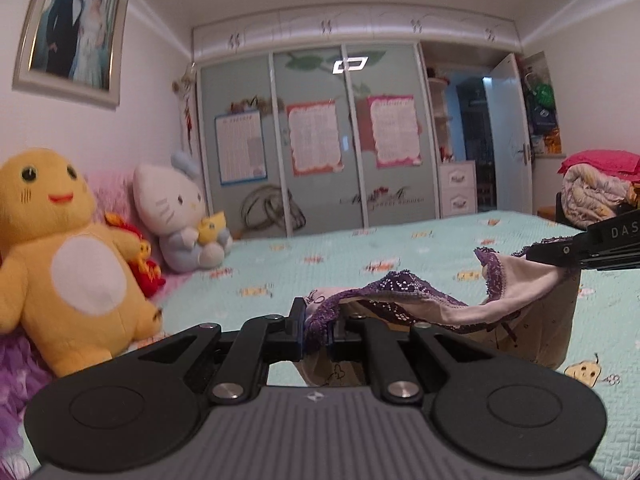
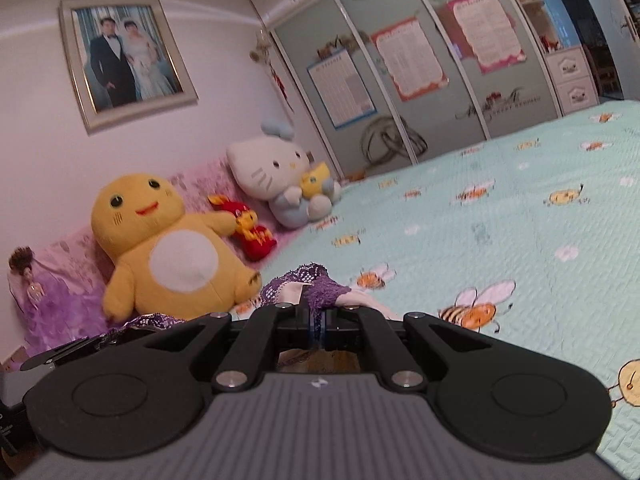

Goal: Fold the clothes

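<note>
A bed [image 1: 400, 248] with a mint bee-print quilt carries plush toys [image 1: 68, 256] along its pink-covered side.

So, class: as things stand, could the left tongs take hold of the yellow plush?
Probably not: the left tongs are shut on the garment, also pinched by the right tongs. The yellow plush sits unobstructed, off to the side.

Two tongs: left tongs [image 1: 316, 330], right tongs [image 2: 318, 326]. One garment [image 1: 420, 300], purple-laced, between them. One bed [image 1: 400, 248]. Four plush toys: yellow one [image 1: 64, 256], white cat [image 1: 172, 216], small red one [image 2: 250, 228], small yellow one [image 1: 212, 228]. One framed photo [image 1: 72, 28]. Three posters [image 1: 240, 148] on wardrobe doors
</note>
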`<action>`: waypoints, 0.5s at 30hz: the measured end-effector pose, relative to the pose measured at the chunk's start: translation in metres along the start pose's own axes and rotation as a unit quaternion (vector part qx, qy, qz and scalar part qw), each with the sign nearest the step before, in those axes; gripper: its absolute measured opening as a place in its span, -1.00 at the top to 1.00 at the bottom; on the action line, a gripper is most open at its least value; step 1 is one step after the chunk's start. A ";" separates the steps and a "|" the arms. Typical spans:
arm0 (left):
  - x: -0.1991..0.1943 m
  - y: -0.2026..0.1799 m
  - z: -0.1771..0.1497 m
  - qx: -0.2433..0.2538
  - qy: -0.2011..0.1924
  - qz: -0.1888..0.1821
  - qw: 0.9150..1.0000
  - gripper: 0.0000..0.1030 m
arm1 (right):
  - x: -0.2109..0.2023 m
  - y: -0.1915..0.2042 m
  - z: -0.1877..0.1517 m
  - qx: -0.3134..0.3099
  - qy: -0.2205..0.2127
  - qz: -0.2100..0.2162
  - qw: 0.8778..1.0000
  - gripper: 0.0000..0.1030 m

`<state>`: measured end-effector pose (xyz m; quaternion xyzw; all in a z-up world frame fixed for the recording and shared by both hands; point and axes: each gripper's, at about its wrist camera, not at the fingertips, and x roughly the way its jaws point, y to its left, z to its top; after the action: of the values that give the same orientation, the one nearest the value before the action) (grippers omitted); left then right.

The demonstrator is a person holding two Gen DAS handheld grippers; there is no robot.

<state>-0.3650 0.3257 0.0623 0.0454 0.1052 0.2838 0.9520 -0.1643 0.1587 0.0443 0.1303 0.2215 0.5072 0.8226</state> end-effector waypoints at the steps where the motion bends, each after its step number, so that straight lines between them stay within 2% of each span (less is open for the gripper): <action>1: -0.002 -0.002 0.007 0.005 -0.007 -0.002 1.000 0.83 | -0.005 0.001 0.005 -0.002 -0.008 0.000 1.000 0.98; 8: -0.024 -0.015 0.069 0.055 -0.082 -0.016 0.995 0.79 | -0.045 0.011 0.054 -0.022 -0.080 0.006 0.997 0.98; 10: -0.026 -0.017 0.082 0.061 -0.094 -0.014 0.994 0.78 | -0.054 0.010 0.068 -0.022 -0.099 0.007 0.995 0.98; 12: -0.024 -0.020 0.088 0.052 -0.089 -0.022 0.994 0.75 | -0.063 0.010 0.078 -0.023 -0.114 0.009 0.993 0.98; 15: -0.011 -0.033 0.073 0.056 -0.060 -0.030 0.996 0.73 | -0.066 0.005 0.081 -0.037 -0.113 0.008 0.993 0.98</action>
<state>-0.3396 0.2901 0.1305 0.1121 0.0651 0.2460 0.9605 -0.1537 0.1034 0.1319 0.1585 0.1070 0.5039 0.8423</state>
